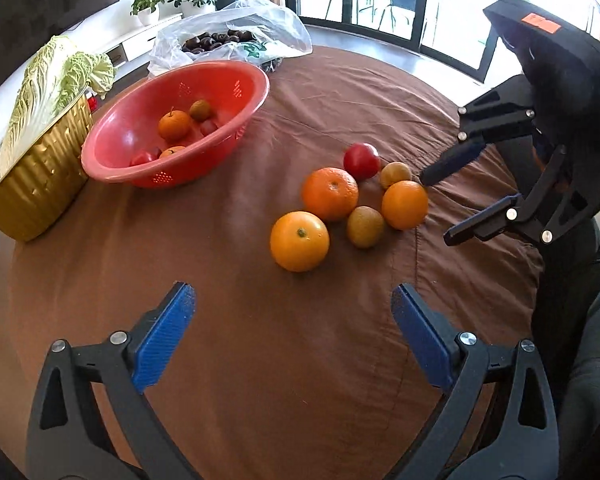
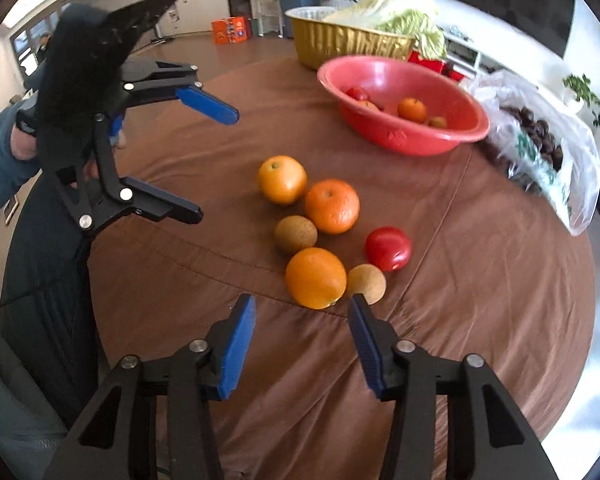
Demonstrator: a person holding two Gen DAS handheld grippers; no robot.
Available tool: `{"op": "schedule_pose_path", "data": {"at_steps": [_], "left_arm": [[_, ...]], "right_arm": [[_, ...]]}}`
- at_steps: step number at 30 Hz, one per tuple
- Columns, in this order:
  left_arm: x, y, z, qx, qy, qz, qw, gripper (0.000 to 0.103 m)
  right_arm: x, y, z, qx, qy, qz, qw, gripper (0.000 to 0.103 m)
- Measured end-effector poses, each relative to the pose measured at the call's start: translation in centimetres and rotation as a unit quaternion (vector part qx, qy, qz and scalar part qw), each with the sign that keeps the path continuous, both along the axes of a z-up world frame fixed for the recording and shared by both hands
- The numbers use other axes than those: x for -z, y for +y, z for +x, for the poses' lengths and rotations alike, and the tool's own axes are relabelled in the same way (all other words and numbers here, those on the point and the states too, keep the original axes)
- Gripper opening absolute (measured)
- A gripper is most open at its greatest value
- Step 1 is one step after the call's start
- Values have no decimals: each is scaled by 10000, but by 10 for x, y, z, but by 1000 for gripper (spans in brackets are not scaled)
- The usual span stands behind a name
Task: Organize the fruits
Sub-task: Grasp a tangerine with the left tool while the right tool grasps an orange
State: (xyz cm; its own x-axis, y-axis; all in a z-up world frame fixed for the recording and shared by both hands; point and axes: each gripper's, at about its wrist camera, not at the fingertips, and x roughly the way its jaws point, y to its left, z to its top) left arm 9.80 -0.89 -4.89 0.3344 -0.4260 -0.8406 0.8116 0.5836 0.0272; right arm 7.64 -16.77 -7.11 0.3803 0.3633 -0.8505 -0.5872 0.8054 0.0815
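Left wrist view shows the left gripper (image 1: 292, 312) with its jaws spread wide and nothing between them, hovering above the brown tablecloth (image 1: 260, 360) short of the loose fruit. Six loose fruits lie clustered near the middle of the round table: a smooth orange (image 1: 299, 241) nearest this gripper, a dimpled orange (image 1: 330, 193) just behind it, a third orange (image 1: 405, 205) to the right, a red tomato (image 1: 361, 161) at the back, and two small brownish-green fruits (image 1: 365, 221) and (image 1: 395, 175) whose exact kind cannot be told. The right gripper (image 1: 436, 208) enters from the right with its jaws parted; its upper fingertip lies just beside the third orange, and contact cannot be confirmed. A red plastic basin (image 1: 236, 80) stands well apart to the left and holds several small oranges and tomatoes. Beside the basin sits a gold foil tray (image 1: 40, 184) carrying a napa cabbage (image 1: 52, 80); behind the basin lies a clear plastic bag (image 1: 260, 20) of dark chestnuts. Right wrist view confirms the right gripper (image 2: 302, 308) is open and unloaded, with the third orange (image 2: 316, 278) directly ahead of its fingertips and one brownish fruit (image 2: 367, 283) touching that orange on its right. The left gripper (image 2: 216, 160) appears at the left, open, held above the cloth.
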Motion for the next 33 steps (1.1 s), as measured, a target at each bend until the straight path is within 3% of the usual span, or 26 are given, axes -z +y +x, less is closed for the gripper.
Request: {"op": "schedule_pose_path", "data": {"at_steps": [8,17,21,25,27,30,33], "left_arm": [[8,-16,17,320,-66,188,9993,100],[6,-23,36,655,37,221,9976,99],[6,-24,41,794,113,232,9965,97],[9,-27,42,904,187,297,9953,82],[11,-28,44,911,188,331,9951,65],[14,-32,48,947,229,329,9947,49],[16,-34,47,1009,249,317,9941,45]], "right_arm": [[13,-7,12,502,450,353,9971,46],[11,-8,28,578,575,686,9943,46],[14,-11,27,580,616,695,9940,38],[15,-13,26,561,638,795,9932,38],[14,-14,25,543,655,801,9932,38],[11,-15,24,473,653,818,9934,38],[9,-19,19,460,638,833,9934,38]]}}
